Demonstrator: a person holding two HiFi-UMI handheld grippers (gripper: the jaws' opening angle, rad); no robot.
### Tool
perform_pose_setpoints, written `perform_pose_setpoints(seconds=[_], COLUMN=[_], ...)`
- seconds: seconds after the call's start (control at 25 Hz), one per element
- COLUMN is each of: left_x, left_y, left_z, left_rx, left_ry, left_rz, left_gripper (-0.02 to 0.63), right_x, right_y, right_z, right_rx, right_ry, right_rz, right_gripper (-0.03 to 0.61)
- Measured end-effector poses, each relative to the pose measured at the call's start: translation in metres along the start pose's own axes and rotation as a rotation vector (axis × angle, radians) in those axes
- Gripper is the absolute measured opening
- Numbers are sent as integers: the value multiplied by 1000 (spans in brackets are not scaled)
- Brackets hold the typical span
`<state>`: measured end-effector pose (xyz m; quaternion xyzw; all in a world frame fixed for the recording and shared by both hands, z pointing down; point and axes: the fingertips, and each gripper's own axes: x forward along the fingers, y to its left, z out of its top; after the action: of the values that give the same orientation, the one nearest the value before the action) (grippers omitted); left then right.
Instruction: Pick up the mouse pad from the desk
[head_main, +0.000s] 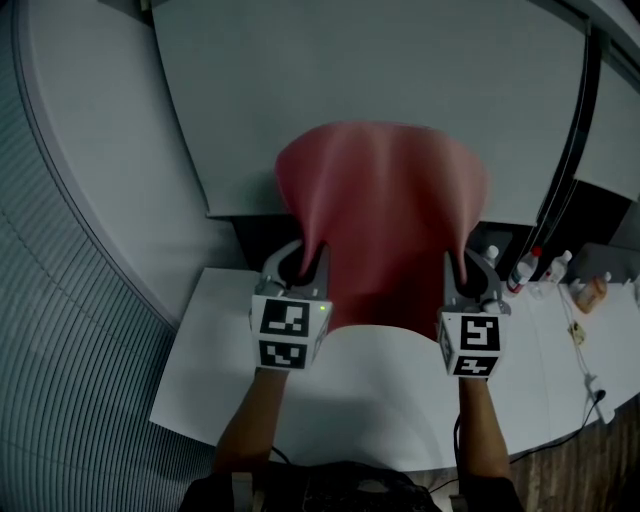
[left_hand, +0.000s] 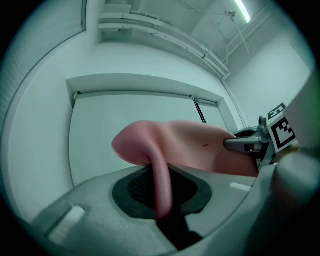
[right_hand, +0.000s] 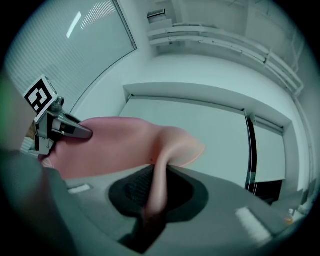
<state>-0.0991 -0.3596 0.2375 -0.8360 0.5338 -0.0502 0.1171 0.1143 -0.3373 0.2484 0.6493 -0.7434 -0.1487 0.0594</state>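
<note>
Mouse pad (head_main: 385, 215) pink, thin, floppy; near corners pinched, sheet bowed.

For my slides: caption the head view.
The left gripper and right gripper each clamp a corner of the mouse pad above the desk.

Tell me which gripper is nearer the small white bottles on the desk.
Right. The right gripper, clamped on the right edge of the soft pink mouse pad, is just beside the small white bottles; the left gripper clamps the pad's opposite edge, farther away.
</note>
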Motion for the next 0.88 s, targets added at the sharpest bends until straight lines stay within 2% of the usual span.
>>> perform_pose_setpoints(seconds=[0.24,0.88], left_x=[-1,1], left_y=[1,2], left_z=[12,14], left_rx=[7,7], left_ry=[-35,-29], left_rz=[11,1], left_gripper=[58,58], right_x=[0,1], right_y=[-3,-4], right_z=[12,17], right_rx=[-16,-32], right_ry=[-26,-28], right_rz=[-21,-30], right_gripper=[58,61])
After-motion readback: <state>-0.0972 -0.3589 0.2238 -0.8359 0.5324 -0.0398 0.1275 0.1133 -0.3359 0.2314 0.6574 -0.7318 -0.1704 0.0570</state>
